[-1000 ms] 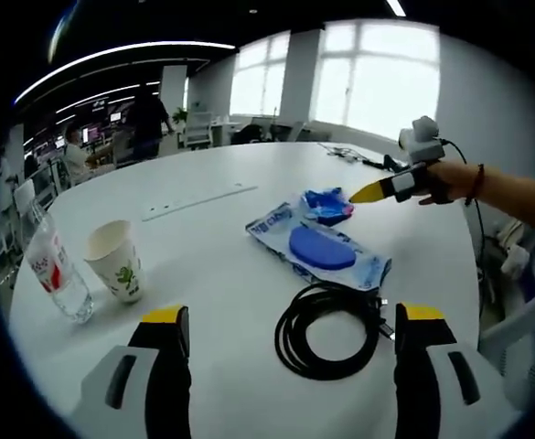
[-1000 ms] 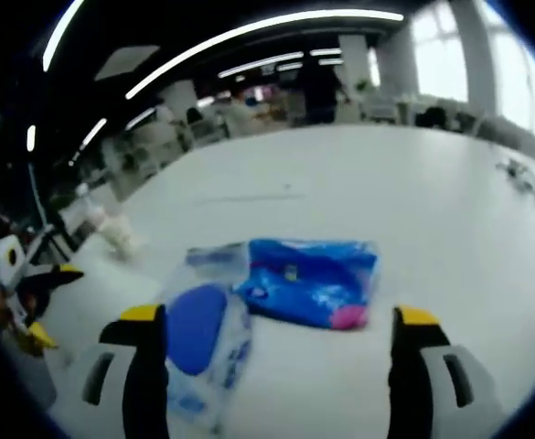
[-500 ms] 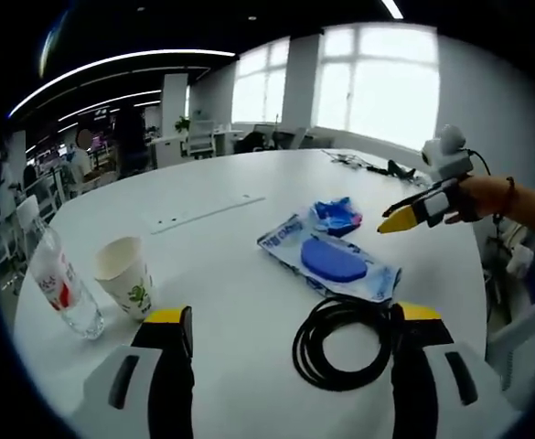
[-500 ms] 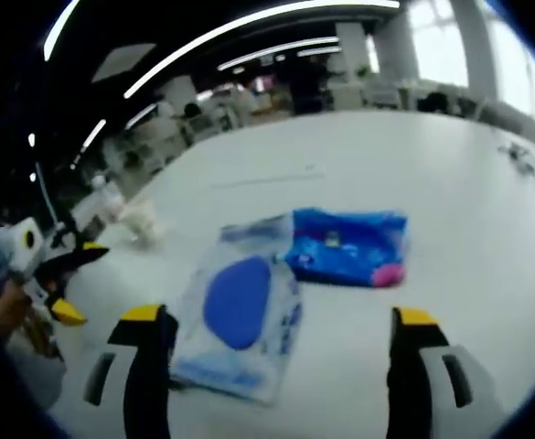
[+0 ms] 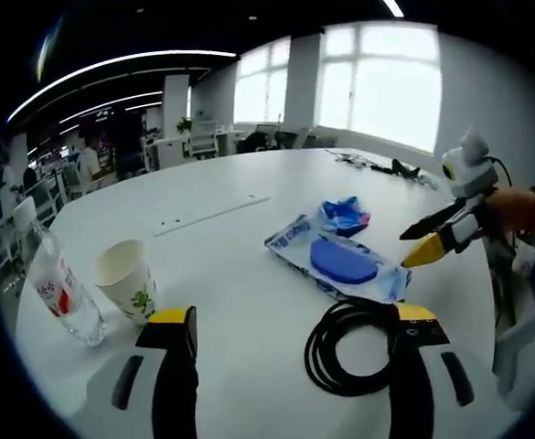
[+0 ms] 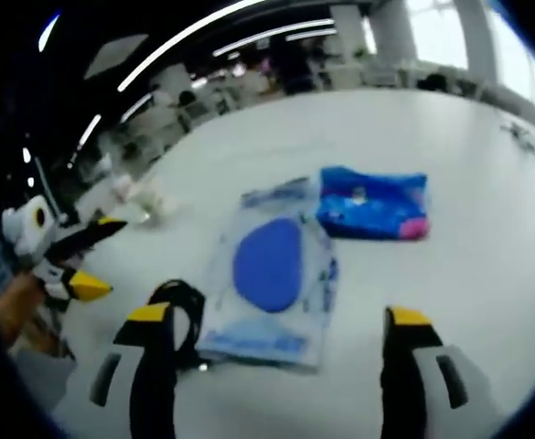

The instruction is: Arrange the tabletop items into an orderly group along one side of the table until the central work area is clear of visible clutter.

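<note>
My left tongs point(image 5: 285, 327) hung spread wide and empty above the near edge of the white worktop point(image 5: 249, 247). Between their tips lay a coiled black cable point(image 5: 352, 345). Just past it sat a clear wipes pack with a blue lid point(image 5: 338, 261), and beyond that, touching its far end, a smaller blue packet point(image 5: 344, 216). Off to the left stood a paper cup point(image 5: 126, 281) and, beside it, a water bottle point(image 5: 54, 285). My right tongs point(image 6: 278, 320) were likewise released and holding nothing, poised over the wipes pack; in the left gripper view they hovered, yellow-tipped, just right of the pack.
</note>
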{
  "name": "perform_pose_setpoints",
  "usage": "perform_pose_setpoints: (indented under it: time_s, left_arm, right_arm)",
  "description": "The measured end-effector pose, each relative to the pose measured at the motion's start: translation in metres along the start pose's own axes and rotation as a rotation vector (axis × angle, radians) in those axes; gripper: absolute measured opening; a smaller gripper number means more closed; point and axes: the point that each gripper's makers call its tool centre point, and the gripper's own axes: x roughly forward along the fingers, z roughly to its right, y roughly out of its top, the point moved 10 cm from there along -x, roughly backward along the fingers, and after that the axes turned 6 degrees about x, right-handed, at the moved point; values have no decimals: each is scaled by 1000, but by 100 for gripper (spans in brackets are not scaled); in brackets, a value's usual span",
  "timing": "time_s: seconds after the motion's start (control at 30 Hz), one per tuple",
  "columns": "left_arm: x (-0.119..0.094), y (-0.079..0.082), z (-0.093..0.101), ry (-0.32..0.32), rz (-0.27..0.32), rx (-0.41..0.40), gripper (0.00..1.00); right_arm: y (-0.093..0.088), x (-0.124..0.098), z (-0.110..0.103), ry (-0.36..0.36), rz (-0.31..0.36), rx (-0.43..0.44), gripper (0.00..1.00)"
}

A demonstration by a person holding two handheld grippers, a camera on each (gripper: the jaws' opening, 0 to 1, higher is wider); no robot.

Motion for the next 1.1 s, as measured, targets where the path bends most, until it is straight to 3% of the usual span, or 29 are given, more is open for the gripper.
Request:
perform_pose_setpoints:
  time_s: [0.33, 0.6, 0.93, 1.1]
  left_arm:
    - [10, -2, -3, 9, 18, 14, 78]
    - [22, -2, -6, 4, 26, 3, 73]
    - [43, -5, -11, -16, 36, 1, 69]
    - [56, -2, -13, -19, 58, 13, 65]
  right_arm:
    - [-16, -1, -10, -48, -21, 8, 87]
    - [-25, -1, -10, -103, -31, 49, 75]
    - [-32, 2, -19, -131, -26, 218, 65]
    - [-35, 3, -24, -151, -12, 253, 62]
